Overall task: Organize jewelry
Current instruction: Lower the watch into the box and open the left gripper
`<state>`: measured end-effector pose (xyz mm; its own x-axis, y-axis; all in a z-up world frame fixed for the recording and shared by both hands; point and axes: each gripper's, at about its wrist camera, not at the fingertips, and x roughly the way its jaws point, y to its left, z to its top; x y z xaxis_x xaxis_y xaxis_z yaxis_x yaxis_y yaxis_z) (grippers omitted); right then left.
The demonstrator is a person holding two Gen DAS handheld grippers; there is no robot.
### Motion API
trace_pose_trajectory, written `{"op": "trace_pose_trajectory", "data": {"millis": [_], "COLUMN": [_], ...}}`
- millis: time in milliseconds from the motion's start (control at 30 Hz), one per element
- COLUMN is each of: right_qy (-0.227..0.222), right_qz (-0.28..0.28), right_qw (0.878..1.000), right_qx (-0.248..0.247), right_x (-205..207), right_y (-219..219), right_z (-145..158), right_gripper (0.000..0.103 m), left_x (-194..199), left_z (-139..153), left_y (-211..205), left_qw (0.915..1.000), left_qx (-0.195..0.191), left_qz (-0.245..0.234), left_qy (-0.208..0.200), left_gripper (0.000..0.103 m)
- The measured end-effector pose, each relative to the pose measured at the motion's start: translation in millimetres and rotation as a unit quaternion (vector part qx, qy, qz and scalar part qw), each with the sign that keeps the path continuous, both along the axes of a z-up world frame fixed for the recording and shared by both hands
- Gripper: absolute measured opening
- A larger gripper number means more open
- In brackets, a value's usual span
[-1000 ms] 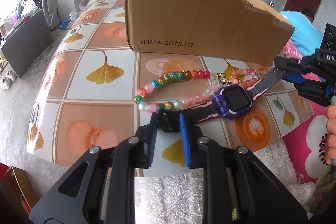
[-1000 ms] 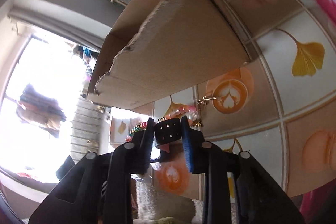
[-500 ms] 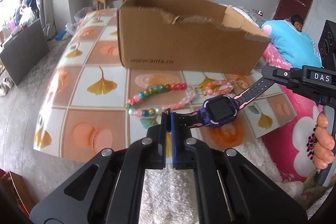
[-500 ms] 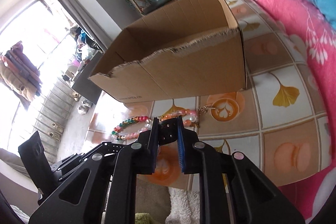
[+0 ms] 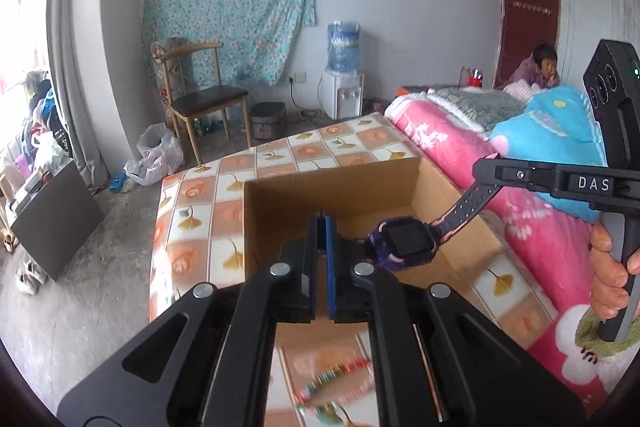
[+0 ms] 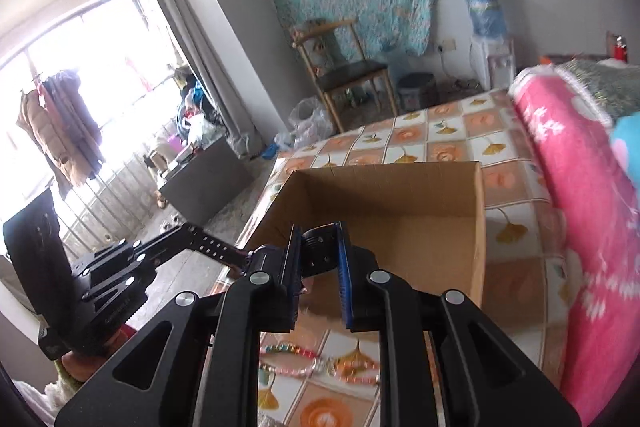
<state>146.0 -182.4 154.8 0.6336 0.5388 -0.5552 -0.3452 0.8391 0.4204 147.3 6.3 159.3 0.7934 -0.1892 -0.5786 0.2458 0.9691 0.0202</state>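
Observation:
A purple children's watch (image 5: 404, 245) with black-and-pink straps hangs stretched over the open cardboard box (image 5: 280, 219). My left gripper (image 5: 322, 227) is shut on one strap end. My right gripper (image 5: 478, 173) comes in from the right and is shut on the other end. In the right wrist view, that gripper (image 6: 320, 247) pinches the perforated strap tip, and the left gripper (image 6: 184, 229) holds the far strap (image 6: 216, 247) at the left. The watch body is mostly hidden there. Bead strings (image 6: 304, 359) lie on the patterned table (image 6: 512, 227) in front of the box (image 6: 400, 187), and look blurred (image 5: 332, 375) in the left wrist view.
A pink quilted bed (image 5: 440, 147) borders the table's right side, with a blue cushion (image 5: 552, 139). A person (image 5: 536, 71) sits at the back right. A wooden chair (image 5: 200, 103), a bin and a water dispenser (image 5: 344, 83) stand by the far wall. A hand (image 5: 608, 279) grips the right tool.
Both grippers have risen from the tabletop, carrying the watch stretched between them to above the box's open top. The left jaws closed on the strap. The bead strings stayed on the table.

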Motion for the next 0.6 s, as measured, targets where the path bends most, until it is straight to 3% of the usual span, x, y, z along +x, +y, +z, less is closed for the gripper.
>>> {"op": "trace_pose_trajectory", "data": {"millis": [100, 267, 400, 533, 600], "right_qy": [0.072, 0.159, 0.203, 0.239, 0.252], "right_qz": [0.012, 0.008, 0.006, 0.001, -0.007], "right_qw": [0.997, 0.986, 0.976, 0.964, 0.958], "right_qx": [-0.012, -0.052, -0.078, -0.117, -0.134], "right_x": [63.7, 143.0, 184.8, 207.6, 209.5], "right_y": [11.1, 27.5, 36.9, 40.7, 39.0], "right_z": [-21.8, -72.4, -104.8, -130.5, -138.7], "right_gripper": [0.016, 0.016, 0.018, 0.032, 0.037], "left_x": [71.5, 163.0, 198.2, 213.3, 212.4], "left_z": [-16.9, -65.8, -95.0, -114.8, -117.2], "left_y": [-8.3, -20.6, -23.4, -22.1, -19.5], "left_qw": [0.9981, 0.9853, 0.9752, 0.9661, 0.9658], "left_qx": [0.036, 0.095, 0.129, 0.146, 0.145], "left_qz": [-0.003, -0.003, -0.003, 0.007, 0.011], "left_qy": [0.049, 0.142, 0.18, 0.213, 0.215], "left_gripper": [0.003, 0.003, 0.003, 0.004, 0.004]}}
